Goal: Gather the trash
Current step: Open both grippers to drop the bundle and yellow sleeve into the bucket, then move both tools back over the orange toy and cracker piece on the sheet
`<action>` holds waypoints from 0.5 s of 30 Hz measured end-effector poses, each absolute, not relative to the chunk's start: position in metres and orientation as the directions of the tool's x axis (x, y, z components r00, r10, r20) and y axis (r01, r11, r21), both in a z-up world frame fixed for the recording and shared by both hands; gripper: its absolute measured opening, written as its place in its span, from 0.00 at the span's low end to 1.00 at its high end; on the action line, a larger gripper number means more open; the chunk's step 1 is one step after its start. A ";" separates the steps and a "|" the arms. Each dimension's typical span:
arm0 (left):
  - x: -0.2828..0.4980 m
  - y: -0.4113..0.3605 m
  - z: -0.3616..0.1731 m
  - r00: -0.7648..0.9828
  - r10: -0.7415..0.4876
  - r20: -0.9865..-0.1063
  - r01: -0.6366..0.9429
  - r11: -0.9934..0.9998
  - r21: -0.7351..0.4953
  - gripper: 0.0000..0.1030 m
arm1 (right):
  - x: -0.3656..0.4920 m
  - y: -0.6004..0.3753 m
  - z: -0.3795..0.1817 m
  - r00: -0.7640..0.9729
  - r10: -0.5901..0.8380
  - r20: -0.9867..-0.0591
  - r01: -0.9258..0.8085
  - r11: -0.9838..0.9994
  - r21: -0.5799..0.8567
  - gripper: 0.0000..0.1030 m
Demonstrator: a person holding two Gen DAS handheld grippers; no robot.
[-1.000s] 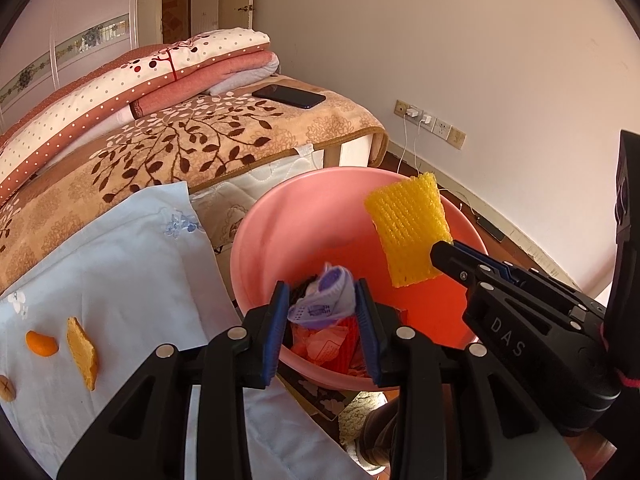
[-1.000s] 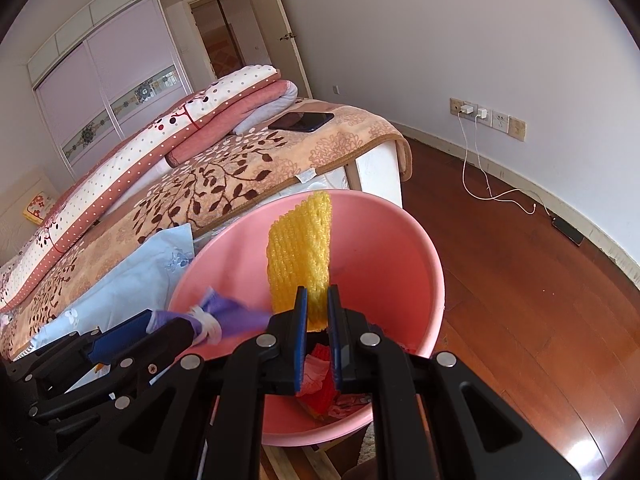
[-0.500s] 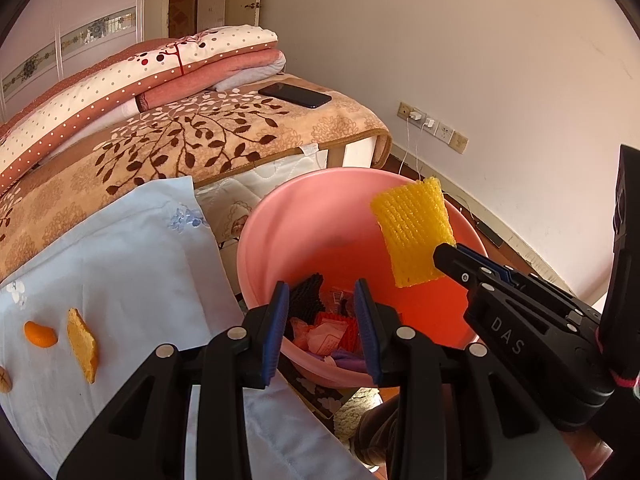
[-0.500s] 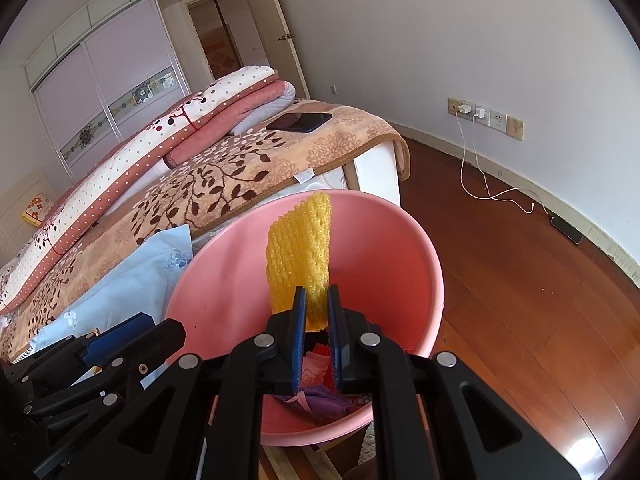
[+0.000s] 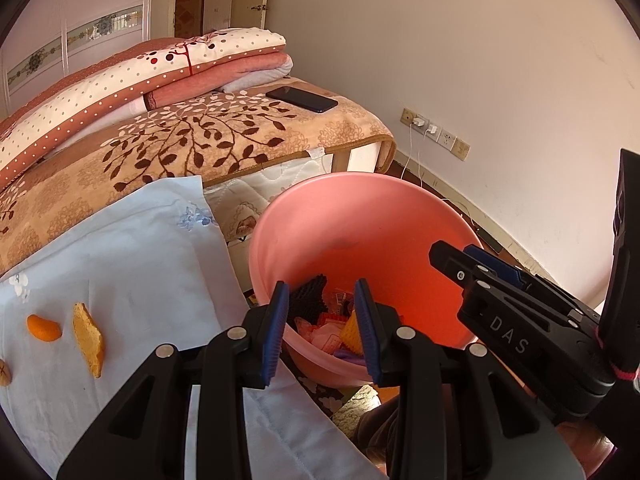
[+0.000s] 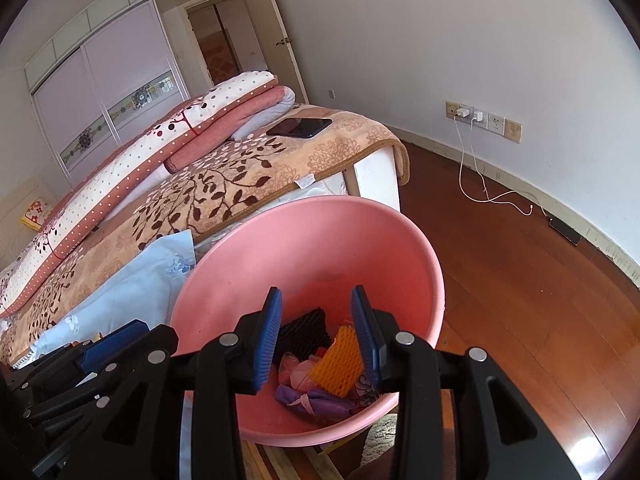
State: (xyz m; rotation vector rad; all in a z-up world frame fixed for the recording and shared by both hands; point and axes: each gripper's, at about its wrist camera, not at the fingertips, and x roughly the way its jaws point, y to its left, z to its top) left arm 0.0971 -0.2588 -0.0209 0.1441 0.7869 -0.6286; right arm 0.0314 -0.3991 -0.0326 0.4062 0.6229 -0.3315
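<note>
While both tools hang over the pink basin point(image 6: 416, 240), the nearest items in each view are the black clamps themselves: the right gripper point(image 6: 316, 336), lower centre of its frame, has its blue-padded jaws opening with nothing pressed between them; the left gripper point(image 5: 322, 330), lower centre of its own frame, stands parted and empty. Below them, inside the basin: a yellow foam net point(image 6: 338, 364) lying loose on the heap, a black foam net point(image 6: 304, 330) to its left, a purple wrapper point(image 6: 310, 396) at the near wall, and pink and red scraps among them. Left of the basin in the left wrist view: a pale blue cloth point(image 5: 132, 264) spread on the bed, bearing an orange segment point(image 5: 43, 327) and a piece of peel point(image 5: 89, 339) side by side at the frame's lower left. Beyond, mid-frame: a leaf-patterned blanket point(image 5: 192, 144). Farther, upper centre: a dark phone point(image 5: 302, 99) on that blanket, beside a folded dotted quilt point(image 5: 120, 76). Far right: a wall socket point(image 6: 466, 114) with white cables trailing to the wooden floor point(image 6: 520, 300).
</note>
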 end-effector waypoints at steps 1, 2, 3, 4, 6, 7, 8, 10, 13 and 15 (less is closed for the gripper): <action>0.097 -0.258 -0.021 0.537 -0.472 -0.699 0.575 0.811 -0.106 0.33 | 0.031 -0.398 -0.032 0.766 -0.176 -0.618 0.414 0.871 0.266 0.38; 0.096 -0.256 -0.021 0.539 -0.472 -0.698 0.573 0.813 -0.106 0.33 | 0.031 -0.397 -0.032 0.768 -0.176 -0.616 0.413 0.871 0.265 0.39; 0.096 -0.255 -0.021 0.541 -0.471 -0.697 0.570 0.814 -0.108 0.33 | 0.031 -0.396 -0.031 0.769 -0.174 -0.615 0.410 0.873 0.266 0.39; 0.096 -0.253 -0.021 0.544 -0.470 -0.695 0.567 0.817 -0.109 0.33 | 0.030 -0.395 -0.031 0.770 -0.172 -0.614 0.407 0.874 0.265 0.39; 0.096 -0.249 -0.020 0.552 -0.464 -0.692 0.556 0.824 -0.109 0.33 | 0.030 -0.392 -0.030 0.773 -0.168 -0.611 0.399 0.878 0.264 0.39; 0.097 -0.248 -0.020 0.557 -0.462 -0.690 0.551 0.827 -0.109 0.33 | 0.030 -0.390 -0.029 0.775 -0.165 -0.610 0.395 0.880 0.263 0.39; 0.097 -0.245 -0.019 0.562 -0.461 -0.686 0.547 0.830 -0.110 0.33 | 0.030 -0.388 -0.029 0.777 -0.162 -0.608 0.390 0.883 0.263 0.39; 0.097 -0.241 -0.018 0.573 -0.457 -0.680 0.540 0.835 -0.106 0.33 | 0.030 -0.384 -0.028 0.780 -0.155 -0.606 0.380 0.887 0.261 0.40; 0.096 -0.234 -0.016 0.580 -0.454 -0.676 0.534 0.839 -0.106 0.33 | 0.030 -0.376 -0.026 0.785 -0.144 -0.603 0.365 0.894 0.261 0.40; 0.095 -0.231 -0.016 0.586 -0.454 -0.671 0.532 0.840 -0.103 0.33 | 0.029 -0.371 -0.025 0.787 -0.140 -0.601 0.355 0.899 0.257 0.40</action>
